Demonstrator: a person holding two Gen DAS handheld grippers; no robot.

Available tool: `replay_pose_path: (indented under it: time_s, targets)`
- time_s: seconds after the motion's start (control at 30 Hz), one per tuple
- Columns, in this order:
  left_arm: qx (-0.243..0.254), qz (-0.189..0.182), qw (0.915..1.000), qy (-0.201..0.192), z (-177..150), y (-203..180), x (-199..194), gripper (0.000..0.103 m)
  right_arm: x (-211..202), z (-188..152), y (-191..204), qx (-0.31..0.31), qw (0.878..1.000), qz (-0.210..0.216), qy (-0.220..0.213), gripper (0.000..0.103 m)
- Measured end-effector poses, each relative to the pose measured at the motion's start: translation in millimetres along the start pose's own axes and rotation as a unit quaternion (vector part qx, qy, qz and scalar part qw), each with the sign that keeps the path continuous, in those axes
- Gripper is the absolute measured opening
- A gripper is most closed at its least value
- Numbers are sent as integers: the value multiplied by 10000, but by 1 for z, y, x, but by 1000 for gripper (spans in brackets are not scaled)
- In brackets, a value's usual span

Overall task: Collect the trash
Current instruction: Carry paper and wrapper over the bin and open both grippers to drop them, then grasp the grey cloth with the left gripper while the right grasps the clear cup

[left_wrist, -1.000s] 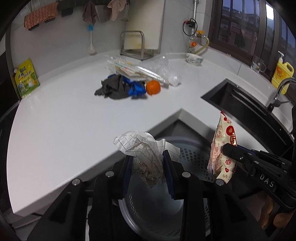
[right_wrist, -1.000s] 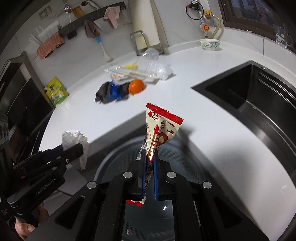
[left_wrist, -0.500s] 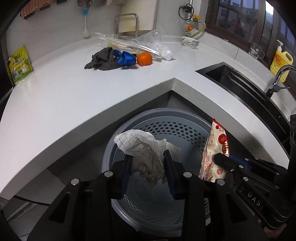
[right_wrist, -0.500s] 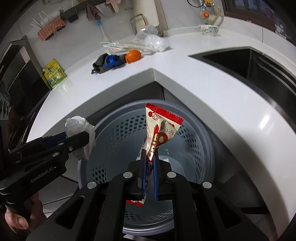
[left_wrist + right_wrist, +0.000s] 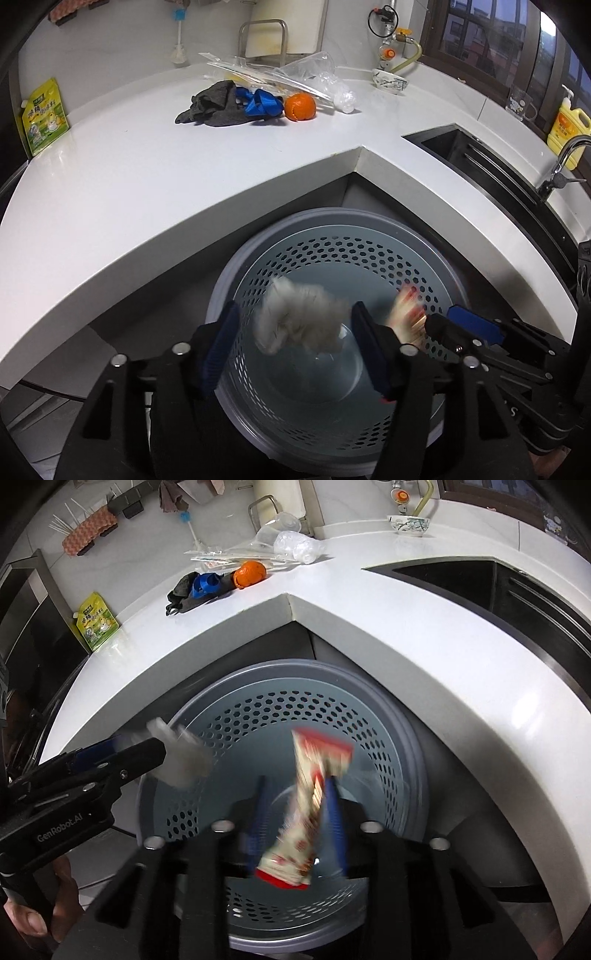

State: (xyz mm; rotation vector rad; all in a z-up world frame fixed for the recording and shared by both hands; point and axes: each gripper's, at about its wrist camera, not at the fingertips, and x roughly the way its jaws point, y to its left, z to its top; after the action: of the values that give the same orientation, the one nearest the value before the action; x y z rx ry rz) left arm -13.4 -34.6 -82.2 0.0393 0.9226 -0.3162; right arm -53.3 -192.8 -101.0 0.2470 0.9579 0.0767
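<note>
A grey perforated trash bin [image 5: 369, 243] [image 5: 229, 709] stands on the floor below the white counter corner. My left gripper [image 5: 295, 332] is open above it, and a crumpled white paper wad [image 5: 301, 321] is blurred, loose between the spread fingers. It also shows in the right wrist view [image 5: 181, 757]. My right gripper [image 5: 295, 812] is open over the bin, and a red-and-white snack wrapper [image 5: 310, 805] is blurred, tilted and loose between its fingers. The wrapper also shows in the left wrist view [image 5: 406, 314].
On the counter [image 5: 110, 184] lie a dark cloth [image 5: 214, 105], a blue item [image 5: 260, 103], an orange [image 5: 300, 106] and clear plastic packaging [image 5: 314, 77]. A green pouch [image 5: 42, 118] leans at left. A black sink [image 5: 480, 158], a tap and a yellow bottle [image 5: 567, 129] are at right.
Both grippers have opened over the bin. The paper wad and the snack wrapper, held before, are now loose and blurred between the spread fingers.
</note>
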Motion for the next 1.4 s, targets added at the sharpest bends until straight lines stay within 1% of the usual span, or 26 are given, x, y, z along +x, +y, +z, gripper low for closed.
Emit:
replay_pose_path:
  time_s: [0.17,0.23,0.37,0.57,0.73,0.83,0.97,1.03,1.17,1.23,1.4]
  targets:
    - [-59,64,10000,-11,1,5,-1,68,-2,1,-1,27,10000,11,-22,35]
    - [-89,94,9999,-23,0,7,-2,72,-2,0,-1,52,10000,55,-8,35]
    - [-139,161,9998,-25,0,12,-4,72,-5,1,-1,63,9999,125,-53,35]
    - [-227,248,9993,-132,8,19,-12,74,-14,9,3,23,9994,257,-228,36]
    - [-308,273,9988,-265,21,26,-20,76,-27,23,8,-100,9983,323,-473,41]
    - [-371,321,9981,-372,32,31,-25,78,-34,36,8,-97,9973,417,-600,45]
    - [-435,462,9966,-523,50,40,-32,78,-35,55,10,-153,9969,429,-648,45]
    - [-473,505,9959,-579,58,44,-34,80,-34,64,10,-159,9965,485,-664,45]
    - [-554,631,9940,-706,78,54,-37,82,-30,93,12,-227,9954,556,-741,47]
    - [-589,683,9930,-761,89,59,-37,82,-29,109,14,-299,9945,567,-824,53]
    - [-707,794,9900,-930,117,72,-33,87,-19,148,14,-498,9932,519,-917,55]
